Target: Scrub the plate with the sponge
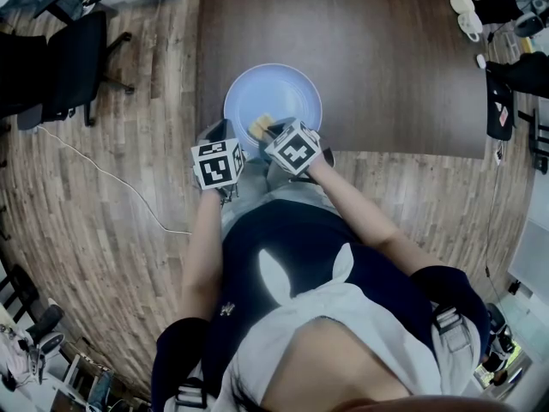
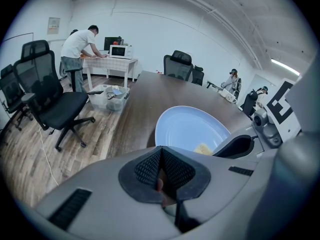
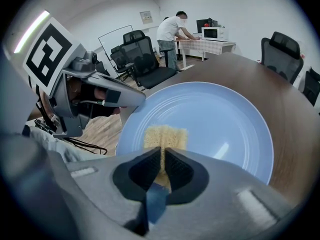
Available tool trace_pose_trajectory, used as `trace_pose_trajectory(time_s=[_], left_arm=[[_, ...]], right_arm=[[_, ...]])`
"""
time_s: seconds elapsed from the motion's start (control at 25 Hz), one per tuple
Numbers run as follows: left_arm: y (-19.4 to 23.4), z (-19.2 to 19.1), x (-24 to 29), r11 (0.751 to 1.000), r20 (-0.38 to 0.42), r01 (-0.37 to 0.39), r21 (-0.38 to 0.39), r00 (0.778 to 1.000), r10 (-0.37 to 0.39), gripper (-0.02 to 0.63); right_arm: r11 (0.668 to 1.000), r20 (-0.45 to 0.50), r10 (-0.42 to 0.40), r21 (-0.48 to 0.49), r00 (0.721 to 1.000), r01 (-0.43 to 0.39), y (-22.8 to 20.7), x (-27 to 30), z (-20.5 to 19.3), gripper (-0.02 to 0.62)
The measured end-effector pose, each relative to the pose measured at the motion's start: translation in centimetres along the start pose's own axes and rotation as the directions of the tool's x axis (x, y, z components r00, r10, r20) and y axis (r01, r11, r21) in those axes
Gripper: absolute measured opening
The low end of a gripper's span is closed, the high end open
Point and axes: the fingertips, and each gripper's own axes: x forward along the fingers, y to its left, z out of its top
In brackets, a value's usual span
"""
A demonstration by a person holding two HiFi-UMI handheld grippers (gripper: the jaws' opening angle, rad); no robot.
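Head view: a pale blue plate (image 1: 283, 88) sits at the near edge of the dark worktop (image 1: 369, 41). The left tongs (image 1: 220, 132) are at its left rim, and the right tongs (image 1: 268, 130) reach over it.

Left gripper view: the pads are pressed together on nothing (the plate lies just ahead).

Right gripper view: the pads are clamped on a yellow sponge (image 3: 165, 136), which lies against the plate's inner surface near its near rim.
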Motion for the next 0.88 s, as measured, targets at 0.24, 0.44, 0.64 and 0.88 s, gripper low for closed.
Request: trace_pose_trajectory(time_s=[0.24, 0.44, 0.64, 0.88], left_arm=[[-0.3, 0.0, 0.0, 1.0, 0.0, 0.002, -0.002, 1.0, -0.002, 0.008], [-0.3, -0.1, 0.0, 1.0, 0.0, 0.001, -0.002, 1.0, -0.001, 0.008], [-0.1, 0.0, 0.0, 1.0, -0.002, -0.002, -0.006, 1.0, 0.002, 0.008], [-0.2, 0.0, 0.1, 1.0, -0.001, -0.004, -0.008, 1.0, 0.004, 0.008]], right_arm=[[1.0, 0.003, 0.011, -0.006, 1.0, -0.011, 0.2, 0.2, 0.0, 0.023], [0.998, 0.007, 0.056, -0.013, 0.998, -0.056, 1.3, 0.4, 0.4, 0.023], [0.995, 0.011, 0.094, -0.024, 0.996, -0.094, 2.3, 0.8, 0.7, 0.023], [0.991, 0.007, 0.122, -0.055, 0.992, -0.122, 2.6, 1.1, 0.6, 0.023]])
